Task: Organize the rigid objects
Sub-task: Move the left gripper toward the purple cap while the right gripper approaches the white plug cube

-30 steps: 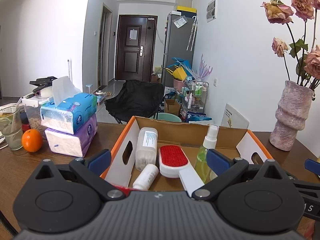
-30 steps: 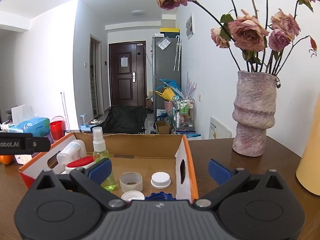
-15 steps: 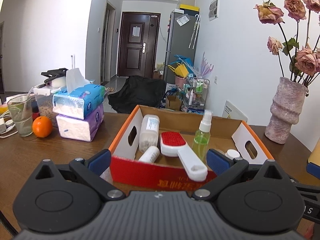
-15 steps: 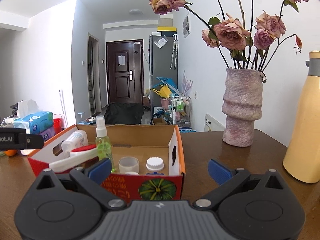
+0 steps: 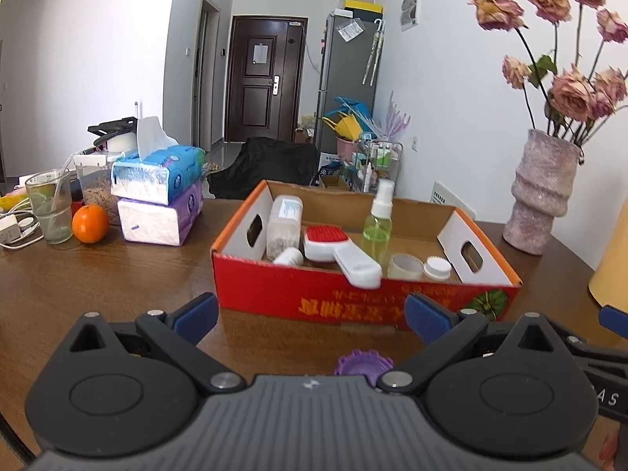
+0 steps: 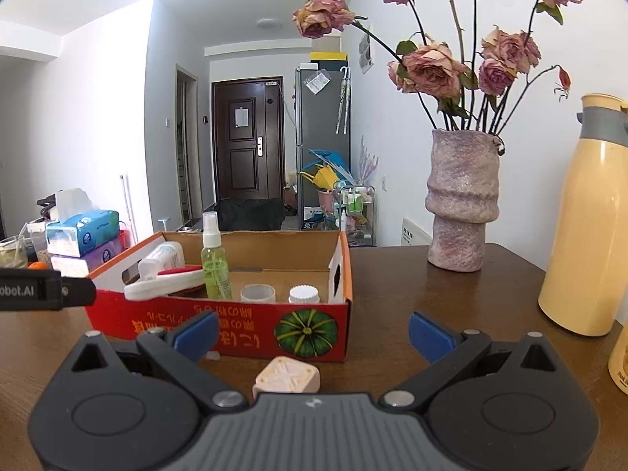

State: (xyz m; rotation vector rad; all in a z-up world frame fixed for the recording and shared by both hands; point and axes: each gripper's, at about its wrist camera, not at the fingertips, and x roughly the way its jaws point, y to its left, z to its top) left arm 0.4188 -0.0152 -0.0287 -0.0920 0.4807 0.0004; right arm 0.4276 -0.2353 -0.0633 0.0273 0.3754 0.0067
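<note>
Left hand-held gripper [image 5: 312, 316]: we hold it wide open, empty, above purple cap [image 5: 364, 362].
Right hand-held gripper [image 6: 312, 331]: likewise spread, empty, over beige cap [image 6: 287, 379].
Cardboard box [image 6: 243, 324]: on worktop [image 6: 451, 306].

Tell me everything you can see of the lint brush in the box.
The lint brush is white plastic with a red bristle pad on its oval head. It lies tilted in the cardboard box, head down inside beside the white bottles, its flat handle propped on and overhanging the red front wall. The green spray bottle stands just right of it. Neither gripper touches it.
</note>
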